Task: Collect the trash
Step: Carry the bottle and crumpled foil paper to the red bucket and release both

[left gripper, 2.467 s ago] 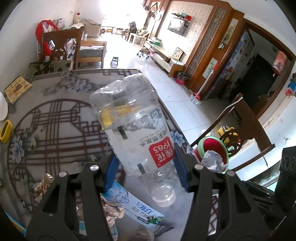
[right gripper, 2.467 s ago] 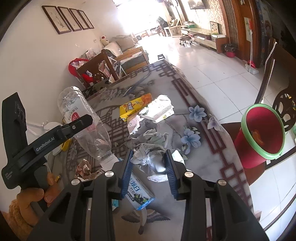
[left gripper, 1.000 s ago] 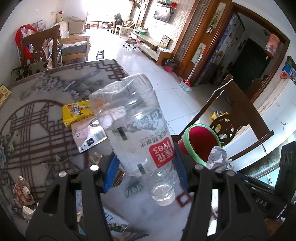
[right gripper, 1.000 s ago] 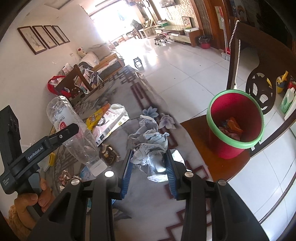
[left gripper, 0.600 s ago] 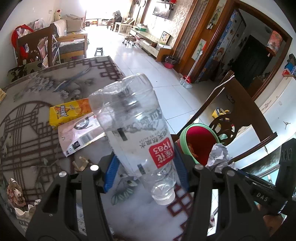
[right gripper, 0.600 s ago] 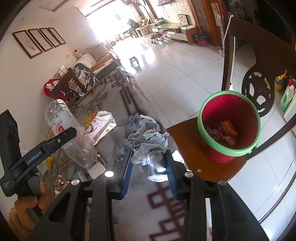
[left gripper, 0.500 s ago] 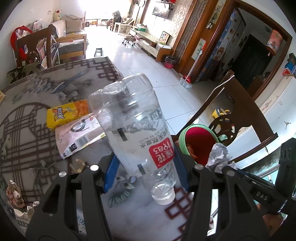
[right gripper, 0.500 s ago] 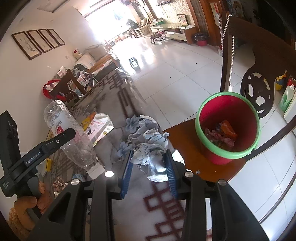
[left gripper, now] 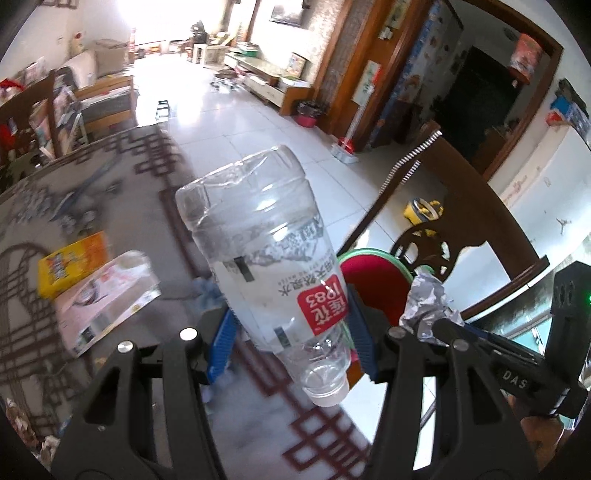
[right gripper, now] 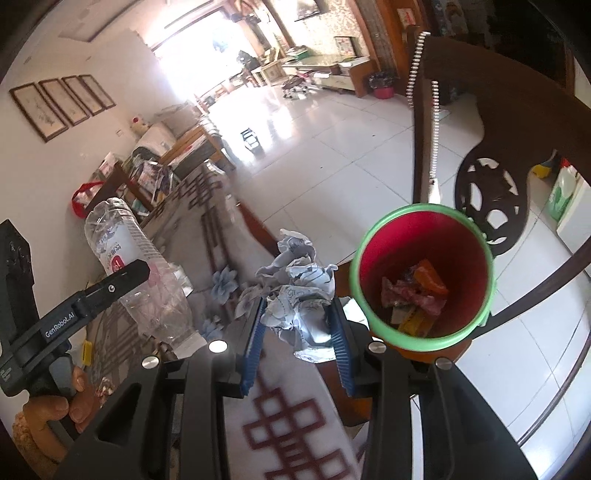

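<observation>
I am looking into a home, in a big living and eating room. The floor (left gripper: 236,122) has shiny white tiles. Four framed pictures (right gripper: 62,105) hang in a row on the white wall. I see a sofa (left gripper: 107,88) far back near bright light, and a low TV cabinet (left gripper: 266,79) with a screen (left gripper: 286,13) on the wall above it. A dark carved wooden chair (right gripper: 491,155) stands close by. The tabletop (left gripper: 122,192) has a cloth with flowers and red lines. A small red bin with a green rim (right gripper: 373,236) sits on the chair seat.
</observation>
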Tool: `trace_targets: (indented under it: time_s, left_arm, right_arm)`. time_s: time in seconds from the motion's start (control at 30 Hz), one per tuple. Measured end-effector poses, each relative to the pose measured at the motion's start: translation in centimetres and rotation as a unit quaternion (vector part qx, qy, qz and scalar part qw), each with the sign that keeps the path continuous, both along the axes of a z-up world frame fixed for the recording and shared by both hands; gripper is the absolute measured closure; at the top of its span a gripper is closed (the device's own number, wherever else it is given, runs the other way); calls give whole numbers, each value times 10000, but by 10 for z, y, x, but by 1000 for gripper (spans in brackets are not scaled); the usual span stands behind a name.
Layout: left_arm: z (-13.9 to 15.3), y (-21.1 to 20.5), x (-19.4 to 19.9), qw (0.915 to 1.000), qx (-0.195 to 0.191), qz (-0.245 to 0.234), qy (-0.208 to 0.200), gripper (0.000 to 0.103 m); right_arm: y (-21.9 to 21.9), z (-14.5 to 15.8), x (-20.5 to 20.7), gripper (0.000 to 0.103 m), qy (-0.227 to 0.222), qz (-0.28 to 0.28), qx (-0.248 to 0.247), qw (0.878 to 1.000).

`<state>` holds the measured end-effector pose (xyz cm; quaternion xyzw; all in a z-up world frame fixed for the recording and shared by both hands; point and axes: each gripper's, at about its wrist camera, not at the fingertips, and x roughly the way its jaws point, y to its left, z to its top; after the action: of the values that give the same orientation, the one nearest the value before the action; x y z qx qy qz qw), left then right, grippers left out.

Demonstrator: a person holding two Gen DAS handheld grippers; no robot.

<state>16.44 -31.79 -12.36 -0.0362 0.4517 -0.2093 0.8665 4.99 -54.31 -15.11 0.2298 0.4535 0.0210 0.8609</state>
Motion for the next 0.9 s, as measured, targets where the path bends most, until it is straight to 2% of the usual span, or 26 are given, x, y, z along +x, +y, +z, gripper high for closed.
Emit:
trace_targets:
  time_s: [0.2,0.37,0.57,0.6,0.63,0.67,0.7,0.77,0.9]
  left_arm:
    - [-12,-58,16,9970,-56,-750,168,50]
    - [-23,-116,25,9897,-12,-1416,216,50]
    - [-36,-162,40,9831,69,-1802,329,50]
    - [-39,-170,42,9805,113,-1934,339,48]
    - [-41,-176,42,9790,223,-2007,294,36]
    - [-42,-180,43,9791,356,-1994,185,20]
    - [-43,-183,43,9796,414,-1968,33,18]
    - [-44,-182,44,9797,379,-1970,-38,18]
    - [-41,-163,49,9841,204,-1763,27,18]
  right_arm:
    - [-45,-12,5,69,112,-518,-66,9986]
    - [-80,-18,11,68,154,-908,-196,9956]
    - [-101,-24,18,67,198,-1129,-368,9927]
    - [-104,-26,19,67,215,-1171,-384,9921]
    - [-107,-28,21,65,222,-1197,-381,9918]
    - [-109,-29,22,64,221,-1233,-368,9914]
    - [-112,-30,22,62,213,-1297,-353,9907]
    - [-117,-32,23,52,191,-1418,-373,9890]
    - [-120,-29,20,51,180,-1522,-432,9872]
